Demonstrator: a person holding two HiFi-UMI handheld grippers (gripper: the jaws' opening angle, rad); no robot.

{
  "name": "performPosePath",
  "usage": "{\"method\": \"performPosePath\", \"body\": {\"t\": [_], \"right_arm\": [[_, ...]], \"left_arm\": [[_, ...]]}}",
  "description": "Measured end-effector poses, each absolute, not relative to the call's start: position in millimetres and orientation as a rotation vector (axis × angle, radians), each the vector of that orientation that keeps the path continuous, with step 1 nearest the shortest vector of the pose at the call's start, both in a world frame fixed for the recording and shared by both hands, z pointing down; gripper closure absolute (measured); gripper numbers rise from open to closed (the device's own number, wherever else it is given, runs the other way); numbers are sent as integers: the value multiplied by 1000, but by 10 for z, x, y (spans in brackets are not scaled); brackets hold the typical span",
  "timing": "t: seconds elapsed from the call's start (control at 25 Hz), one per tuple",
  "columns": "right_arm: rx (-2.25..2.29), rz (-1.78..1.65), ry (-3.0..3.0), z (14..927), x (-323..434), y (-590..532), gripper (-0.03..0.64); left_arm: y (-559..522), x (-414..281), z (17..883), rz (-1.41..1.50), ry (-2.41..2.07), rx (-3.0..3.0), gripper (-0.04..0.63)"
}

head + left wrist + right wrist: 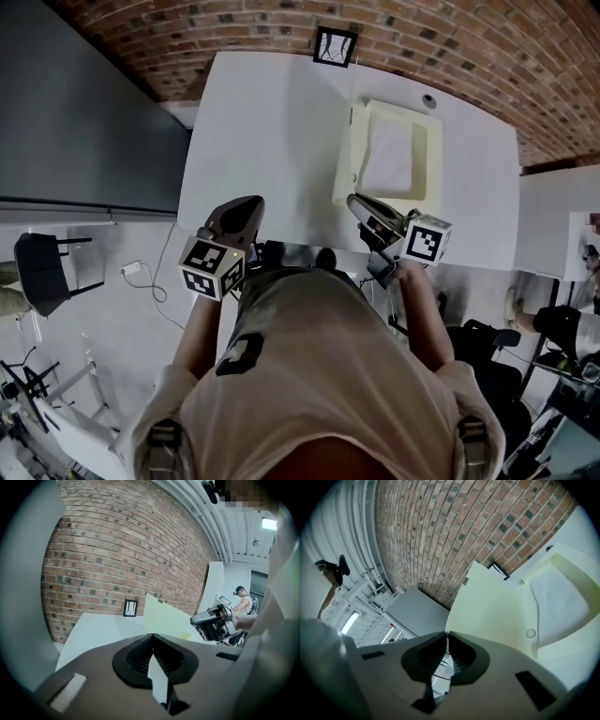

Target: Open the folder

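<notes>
- Folder [350,155]: pale yellow, lying on the right half of the white bench [272,122], towards its far side. It is ahead of the right claw.
- Right claw [446,633]: its two dark ribbed jaws are pressed together at the tips, with nothing between them. In the head view its tip sits at the folder's near left corner. Whether it touches the folder cannot be told.
- Left claw [152,635]: its jaws also meet at the tips and hold nothing. It hangs over the bench's near edge, well to the left of the folder.
- Each claw carries a cube with black and white square markers, the left cube [212,267] and the right cube [427,240]. Both are close in front of the person's chest.
- From the right claw's view, the folder's cover [487,606] stands up at a tilt, with a small round snap [530,633] near its edge.
- Beside the cover, the inside lies uncovered, with a white sheet [558,597] resting in it.
- From the left claw's view, the same cover rises as a pale yellow slanted panel, with the right claw just to its right.
- A small black framed card [335,46] stands at the bench's far edge.
- A red brick wall [117,550] runs behind the bench.
- A dark grey cabinet [84,103] stands to the left of the bench, with a black chair [42,267] on the floor nearer the person.
</notes>
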State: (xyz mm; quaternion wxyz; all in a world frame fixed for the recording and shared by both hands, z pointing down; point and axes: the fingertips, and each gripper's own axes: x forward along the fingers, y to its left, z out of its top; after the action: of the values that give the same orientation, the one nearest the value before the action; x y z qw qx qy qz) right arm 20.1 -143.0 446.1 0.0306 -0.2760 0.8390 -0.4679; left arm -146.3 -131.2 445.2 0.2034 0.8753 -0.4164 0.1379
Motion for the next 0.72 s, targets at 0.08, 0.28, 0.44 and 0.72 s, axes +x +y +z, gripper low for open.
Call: {"method": "performPosePath", "body": {"t": [0.08, 0.28, 0.44, 0.72], "right_arm": [[-804, -1479, 2555, 4477, 91, -1434, 609], [-778, -1516, 2584, 4573, -93, -1430, 607], [-838, -1522, 2658, 4671, -179, -1450, 607], [-812, -1515, 2705, 4789, -405, -1470, 607]], "left_arm": [[-1327, -1534, 4468, 384, -1169, 2435, 592], [-1335, -1661, 4492, 387, -1180, 2419, 592], [-1348, -1735, 4506, 386, -1186, 2420, 592], [-1364, -1834, 4534, 385, -1197, 2410, 592]]}}
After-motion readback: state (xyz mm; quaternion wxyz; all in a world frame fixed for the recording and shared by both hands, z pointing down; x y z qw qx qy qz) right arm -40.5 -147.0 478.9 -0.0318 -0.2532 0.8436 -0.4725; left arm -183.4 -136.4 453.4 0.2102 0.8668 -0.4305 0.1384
